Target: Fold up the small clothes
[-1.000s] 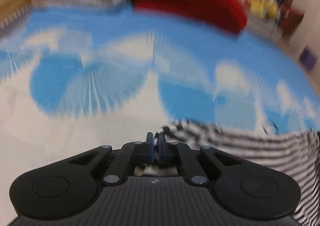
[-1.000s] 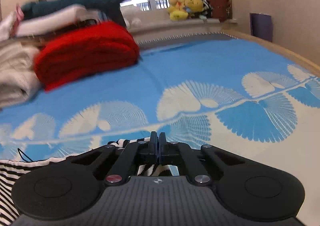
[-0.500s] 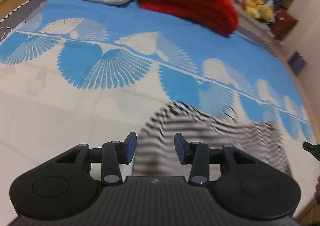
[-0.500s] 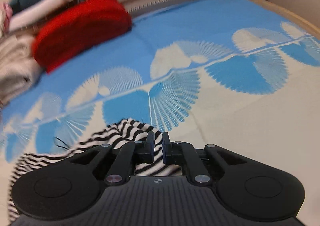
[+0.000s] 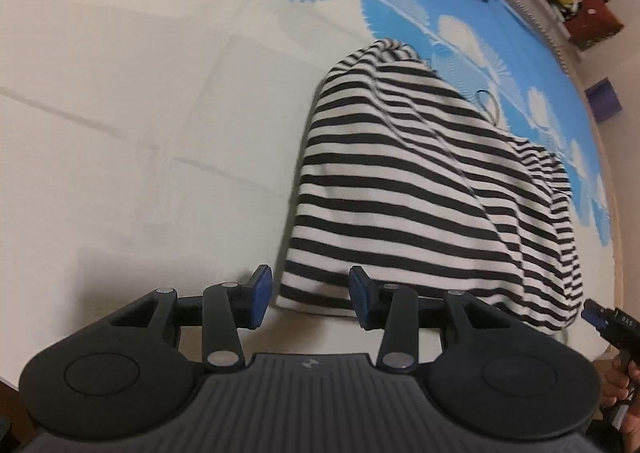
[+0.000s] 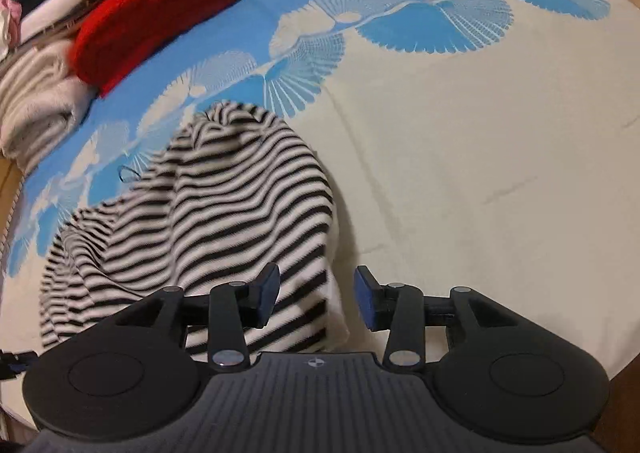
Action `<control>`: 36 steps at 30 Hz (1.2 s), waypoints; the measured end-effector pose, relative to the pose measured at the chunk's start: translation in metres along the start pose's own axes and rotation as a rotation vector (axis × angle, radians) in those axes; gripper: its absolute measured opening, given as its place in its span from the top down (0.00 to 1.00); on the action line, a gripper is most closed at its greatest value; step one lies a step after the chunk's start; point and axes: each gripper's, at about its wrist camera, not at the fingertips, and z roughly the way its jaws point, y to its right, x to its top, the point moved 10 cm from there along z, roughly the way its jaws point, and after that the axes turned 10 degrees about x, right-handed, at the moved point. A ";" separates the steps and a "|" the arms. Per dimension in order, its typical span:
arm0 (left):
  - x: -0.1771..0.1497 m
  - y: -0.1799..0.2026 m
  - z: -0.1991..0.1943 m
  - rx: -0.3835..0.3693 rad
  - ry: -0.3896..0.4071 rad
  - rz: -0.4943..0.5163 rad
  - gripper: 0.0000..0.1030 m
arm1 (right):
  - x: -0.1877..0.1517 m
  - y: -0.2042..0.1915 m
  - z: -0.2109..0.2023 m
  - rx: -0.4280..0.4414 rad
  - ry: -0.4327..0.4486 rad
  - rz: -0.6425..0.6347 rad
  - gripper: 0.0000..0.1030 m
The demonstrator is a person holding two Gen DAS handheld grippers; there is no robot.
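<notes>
Fabric like this striped top [image 5: 420, 189] looks light, thin and limp to us: it lies on the bed [image 5: 120, 113] in a loose heap, folded over itself with soft ridges and one peaked corner toward the blue fan-patterned band of the bedspread [image 6: 440, 25], so we judge it will sag and slide out of shape wherever it is lifted and will not hold a crease on its own. Our left claw [image 5: 310, 295] is spread wide and holds nothing, hovering at the near left corner of the garment's hem; our right claw [image 6: 316, 301] is likewise spread wide and empty, over the near right edge of the same top [image 6: 208, 213], where a pale underside shows at the border. We would pinch it at two matching hem corners, catching every layer between the pads, since a grip on one layer would likely let the rest slip. A thin dark loop of thread [image 5: 486, 101] sits by its far edge and might snag. Folded red knitwear [image 6: 156, 9] and pale folded blankets [image 6: 36, 101] lie well apart, farther up the bed.
</notes>
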 end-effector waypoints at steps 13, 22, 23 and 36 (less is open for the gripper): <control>0.004 0.011 0.025 0.060 -0.020 0.082 0.65 | -0.019 0.002 0.028 0.016 -0.131 -0.002 0.64; 0.023 0.005 -0.050 -0.101 0.267 0.062 1.00 | 0.018 -0.005 -0.031 0.207 0.118 0.080 0.96; 0.021 0.002 -0.056 -0.105 0.286 0.073 1.00 | 0.020 -0.004 -0.037 0.214 0.136 0.077 0.96; -0.010 0.004 0.005 0.178 0.073 0.305 0.96 | -0.035 0.022 0.017 -0.134 -0.205 -0.109 0.94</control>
